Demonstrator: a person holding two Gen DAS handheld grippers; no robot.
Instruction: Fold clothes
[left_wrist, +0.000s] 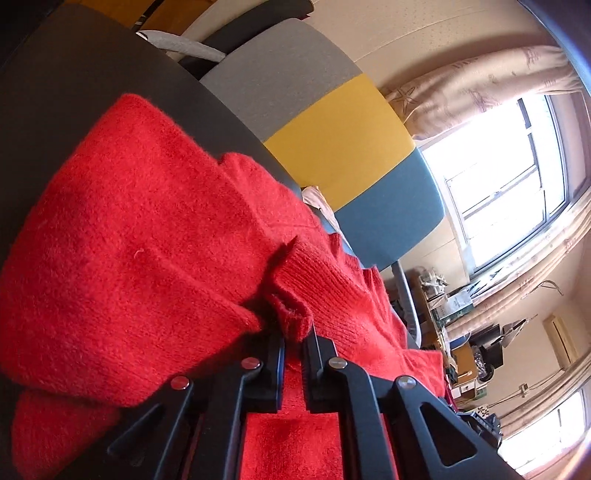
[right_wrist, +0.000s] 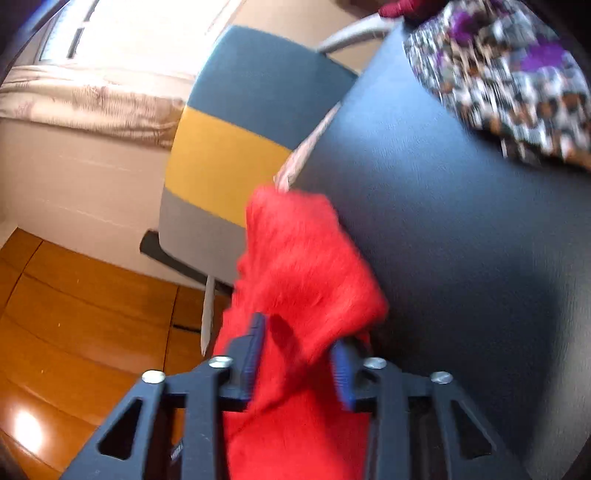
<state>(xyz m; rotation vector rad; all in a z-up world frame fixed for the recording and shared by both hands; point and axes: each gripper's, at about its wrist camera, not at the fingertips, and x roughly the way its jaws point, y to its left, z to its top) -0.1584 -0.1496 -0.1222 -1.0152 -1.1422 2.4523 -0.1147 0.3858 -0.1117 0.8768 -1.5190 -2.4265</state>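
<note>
Red sweater lies bunched on the dark table, spilling over the table's edge towards the chair. It's fuzzy knit, soft and floppy, so I reckon it sags and drags wherever it isn't supported, and it should be light enough for a pinch to carry. The nap probably grips the pads well; slipping looks unlikely, stretching more so.

Left gripper has its fingers nearly together, pinching the ribbed cuff right at the tips. Good spot: the ribbing is thicker and firmer than the body knit.

Right gripper shows its fingers a little apart with a thick fold of the sweater bunched between them. The view is blurred, but the pads appear to press on the cloth. A hem or seam would give a cleaner hold than this loose wad.

The table is smooth and matte, so I'd expect the knit to slide over it without snagging. A patterned cloth sits at the far side, well apart. Beyond are the grey, yellow and teal chair, a wooden floor, curtains and a bright window.
</note>
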